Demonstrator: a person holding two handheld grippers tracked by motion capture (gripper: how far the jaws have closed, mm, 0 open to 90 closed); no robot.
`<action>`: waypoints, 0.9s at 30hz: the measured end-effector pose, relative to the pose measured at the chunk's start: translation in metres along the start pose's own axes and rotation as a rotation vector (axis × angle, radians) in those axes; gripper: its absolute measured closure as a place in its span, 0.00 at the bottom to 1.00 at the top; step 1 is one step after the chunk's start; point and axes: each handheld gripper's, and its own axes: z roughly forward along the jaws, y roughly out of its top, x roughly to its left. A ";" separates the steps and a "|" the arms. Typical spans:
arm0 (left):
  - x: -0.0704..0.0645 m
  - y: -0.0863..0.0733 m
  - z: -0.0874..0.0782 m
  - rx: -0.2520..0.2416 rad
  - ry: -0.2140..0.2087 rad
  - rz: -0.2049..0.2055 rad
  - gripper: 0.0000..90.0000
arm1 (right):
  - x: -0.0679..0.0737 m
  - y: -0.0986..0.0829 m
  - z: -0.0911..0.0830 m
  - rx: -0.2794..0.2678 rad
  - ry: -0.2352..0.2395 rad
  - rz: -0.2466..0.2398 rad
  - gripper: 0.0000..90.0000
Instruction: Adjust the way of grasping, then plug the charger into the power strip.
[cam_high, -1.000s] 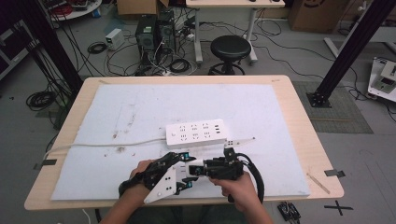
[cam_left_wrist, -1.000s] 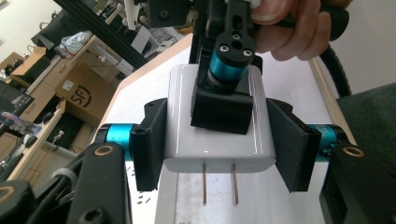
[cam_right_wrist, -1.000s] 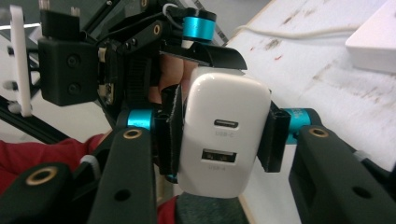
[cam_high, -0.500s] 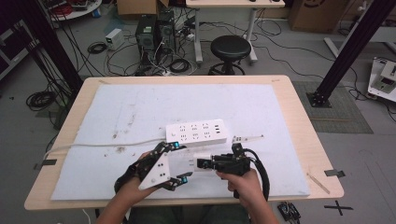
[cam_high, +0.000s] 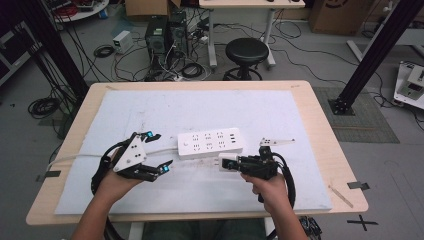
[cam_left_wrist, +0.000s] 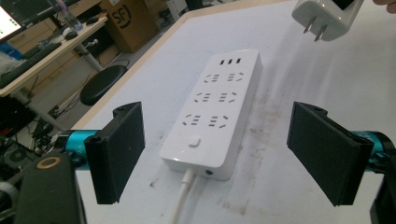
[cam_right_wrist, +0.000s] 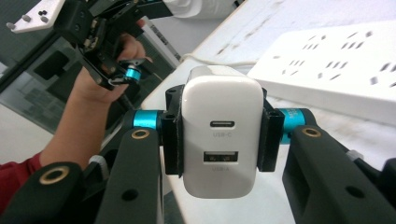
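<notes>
High view: power strip (cam_high: 211, 143) mid-mat; left gripper (cam_high: 156, 152) jaws spread beside its cord end. Left gripper view: strip lies between the spread jaws. Right gripper view: right gripper (cam_right_wrist: 218, 135) jaws pinch white charger (cam_right_wrist: 220, 130)

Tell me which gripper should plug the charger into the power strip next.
Right. The right gripper is shut on the white USB charger, held just beside the power strip. The left gripper is open and empty at the strip's cord end, likely better used to steady it.
</notes>
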 end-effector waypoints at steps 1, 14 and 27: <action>0.002 -0.001 -0.002 0.006 0.005 -0.001 0.21 | 0.000 0.000 0.000 0.000 0.000 0.000 0.70; 0.007 -0.012 -0.014 0.020 0.030 -0.036 0.21 | -0.004 0.025 0.020 -0.090 -0.154 -0.213 0.70; 0.005 -0.021 -0.013 0.022 0.023 -0.059 0.21 | 0.007 0.026 0.023 -0.105 -0.423 -0.565 0.70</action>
